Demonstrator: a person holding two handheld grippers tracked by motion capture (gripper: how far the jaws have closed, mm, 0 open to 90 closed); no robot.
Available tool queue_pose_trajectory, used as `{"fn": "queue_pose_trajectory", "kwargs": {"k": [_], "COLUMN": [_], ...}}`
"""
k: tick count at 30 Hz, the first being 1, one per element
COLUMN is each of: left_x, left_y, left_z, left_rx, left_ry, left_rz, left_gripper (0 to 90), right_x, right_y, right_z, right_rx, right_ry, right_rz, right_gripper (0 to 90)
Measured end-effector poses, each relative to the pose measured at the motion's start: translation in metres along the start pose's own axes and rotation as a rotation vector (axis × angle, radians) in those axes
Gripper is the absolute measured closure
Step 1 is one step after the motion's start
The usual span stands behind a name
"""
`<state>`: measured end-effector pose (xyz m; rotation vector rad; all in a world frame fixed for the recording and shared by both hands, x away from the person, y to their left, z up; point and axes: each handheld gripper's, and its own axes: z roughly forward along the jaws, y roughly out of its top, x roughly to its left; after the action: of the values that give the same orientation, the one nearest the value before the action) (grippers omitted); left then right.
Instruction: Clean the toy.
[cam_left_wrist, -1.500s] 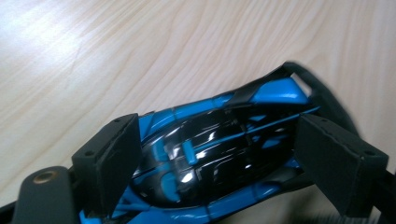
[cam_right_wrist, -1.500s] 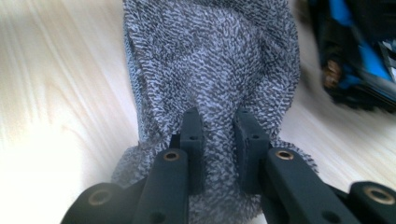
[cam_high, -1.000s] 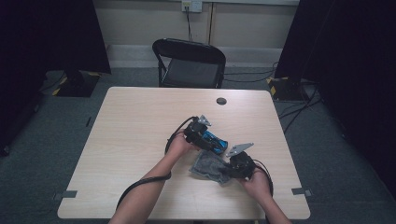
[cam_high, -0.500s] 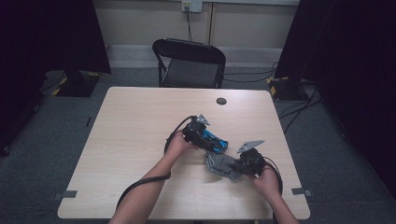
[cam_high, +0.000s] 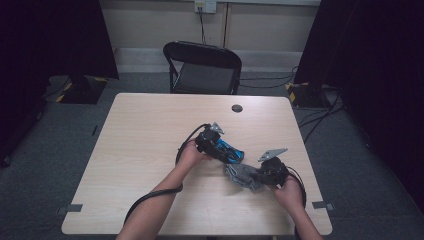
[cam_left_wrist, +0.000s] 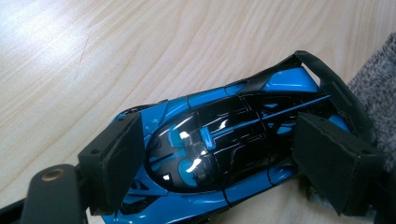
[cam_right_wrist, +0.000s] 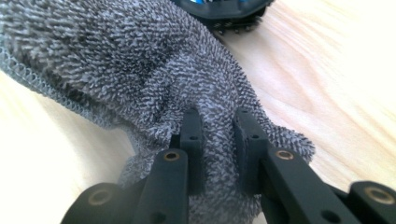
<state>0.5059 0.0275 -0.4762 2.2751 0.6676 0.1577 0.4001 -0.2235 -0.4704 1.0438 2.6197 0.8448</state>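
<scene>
A blue and black toy car (cam_high: 232, 150) lies on the wooden table (cam_high: 150, 130) right of centre. My left gripper (cam_high: 223, 148) reaches it from the left. In the left gripper view the two pads press on the sides of the car (cam_left_wrist: 210, 135), so the left gripper (cam_left_wrist: 224, 154) is shut on it; its jaws have just been closing. A grey terry cloth (cam_high: 240, 174) lies bunched just in front of the car. My right gripper (cam_high: 256, 176) comes in from the right and pinches a fold of the cloth (cam_right_wrist: 130, 60); the right gripper (cam_right_wrist: 218, 121) is shut on it.
A black folding chair (cam_high: 202, 70) stands behind the table's far edge. A small round black cap (cam_high: 237, 108) sits in the tabletop near that edge. Cables trail from both grippers along the forearms. The car's tail (cam_high: 242, 155) nearly touches the cloth.
My right gripper has moved to the right and pulled the grey cloth with it. The left gripper has stayed on the car.
</scene>
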Motion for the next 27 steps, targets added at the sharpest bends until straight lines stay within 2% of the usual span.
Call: {"fn": "queue_pose_trajectory", "kwargs": {"k": [7, 11, 20, 27], "left_x": [0.0, 0.0, 0.0, 0.0], "left_y": [0.001, 0.002, 0.002, 0.002], "left_z": [0.0, 0.0, 0.0, 0.0], "left_rx": [0.008, 0.019, 0.018, 0.023], "left_ry": [0.0, 0.0, 0.0, -0.002], "left_rz": [0.002, 0.002, 0.001, 0.002], "left_gripper": [17.3, 17.3, 17.2, 17.2], "right_x": [-0.008, -0.016, -0.022, -0.032], "right_y": [-0.003, -0.004, -0.003, -0.006], "right_z": [-0.003, -0.005, -0.005, -0.005], "right_rx": [0.009, 0.019, 0.045, 0.03], "right_ry": [-0.036, -0.075, -0.156, -0.174], "right_rz": [0.011, 0.019, 0.001, 0.047], "right_gripper": [76.2, 76.1, 76.0, 76.0]}}
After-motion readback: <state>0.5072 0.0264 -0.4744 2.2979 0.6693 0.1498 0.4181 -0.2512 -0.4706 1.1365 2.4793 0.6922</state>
